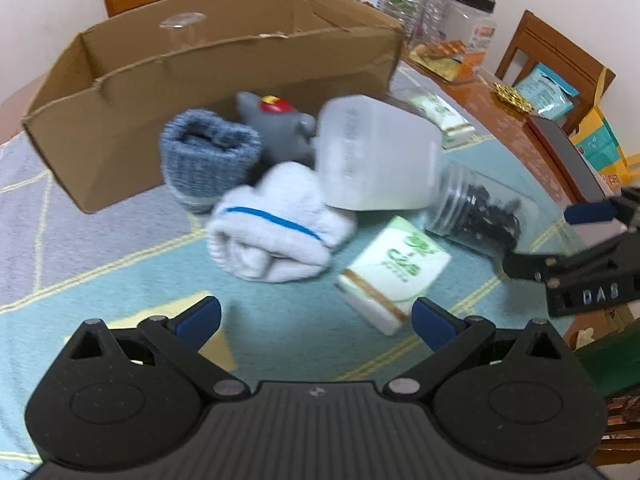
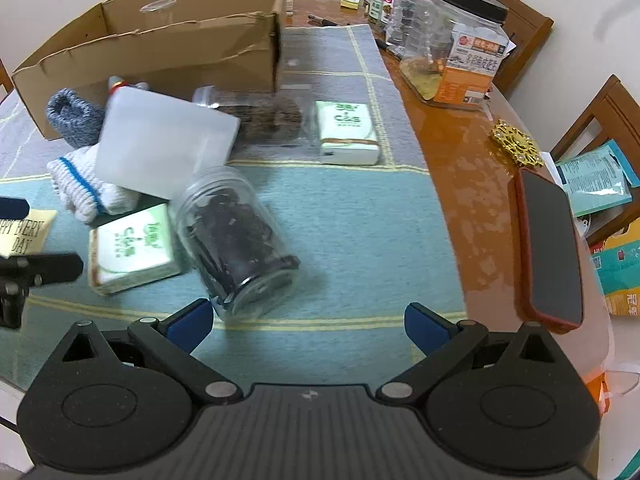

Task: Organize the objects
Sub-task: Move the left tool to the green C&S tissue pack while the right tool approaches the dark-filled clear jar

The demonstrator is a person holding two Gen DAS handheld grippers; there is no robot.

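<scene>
Clutter lies loose on the tabletop before the cardboard box: rolled towel, knitted pouch, tissue packs, jar on its side. Only a glass seems boxed. Left tongs and right tongs gape empty; most sorting remains.

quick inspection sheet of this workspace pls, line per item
surface: wooden table with a blue-grey mat
job's things: open cardboard box; lying jar; two tissue packs; white container; white towel; grey knit; grey toy
clutter: phone, big tub, gold ornament
grippers: left hand-held gripper open; right hand-held gripper open; both empty
cables: nothing seen
surroundings: wooden chairs, white wall
</scene>
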